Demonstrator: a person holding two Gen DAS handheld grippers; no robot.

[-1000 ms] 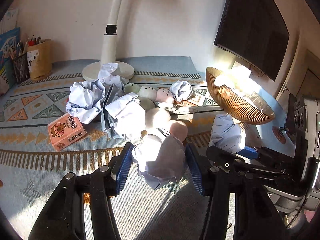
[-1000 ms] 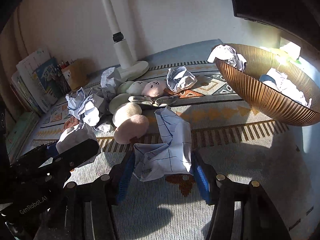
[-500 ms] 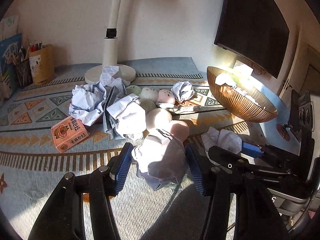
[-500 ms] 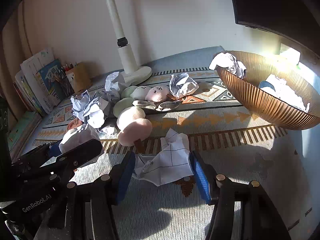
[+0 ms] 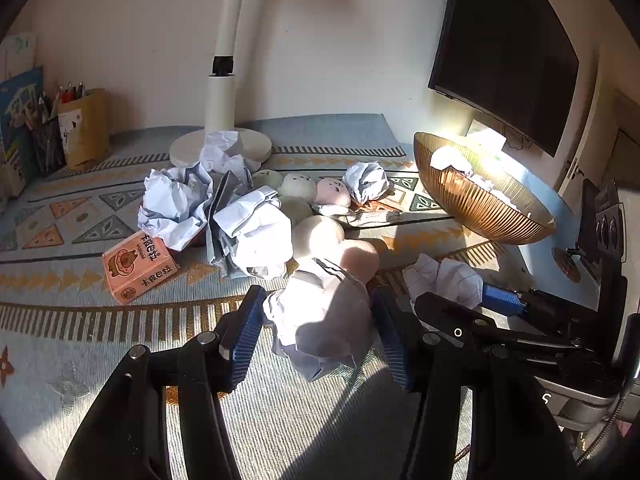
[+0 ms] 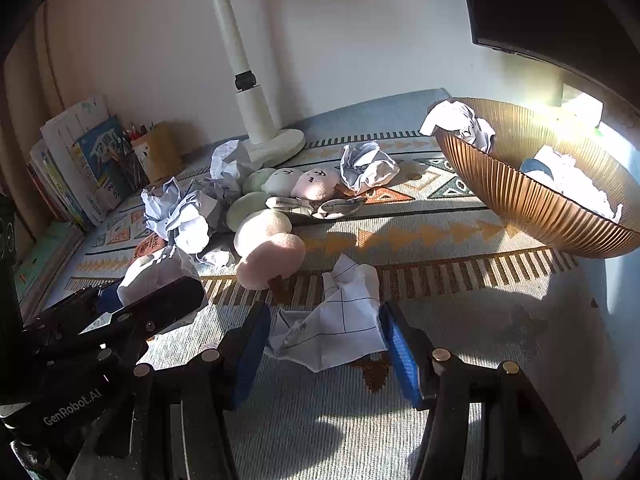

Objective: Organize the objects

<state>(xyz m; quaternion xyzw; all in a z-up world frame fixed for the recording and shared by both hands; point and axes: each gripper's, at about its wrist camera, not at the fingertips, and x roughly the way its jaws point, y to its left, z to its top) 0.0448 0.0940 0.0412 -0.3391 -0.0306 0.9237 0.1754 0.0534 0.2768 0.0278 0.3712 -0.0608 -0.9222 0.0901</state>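
My left gripper is shut on a crumpled paper ball and holds it just above the patterned mat. My right gripper is shut on a crumpled sheet of lined paper, which also shows in the left wrist view. A ribbed amber bowl with several paper wads in it stands at the right; it also shows in the left wrist view. More crumpled paper lies in a heap at the mat's middle.
Soft round plush balls lie among the paper heap. An orange box lies at the left. A white lamp base stands at the back. A pen cup and books stand at the far left. A dark monitor hangs at the right.
Both grippers have drawn back from the bowl toward the near edge of the mat, each still holding its paper. The right gripper's paper looks lower and farther from the bowl.
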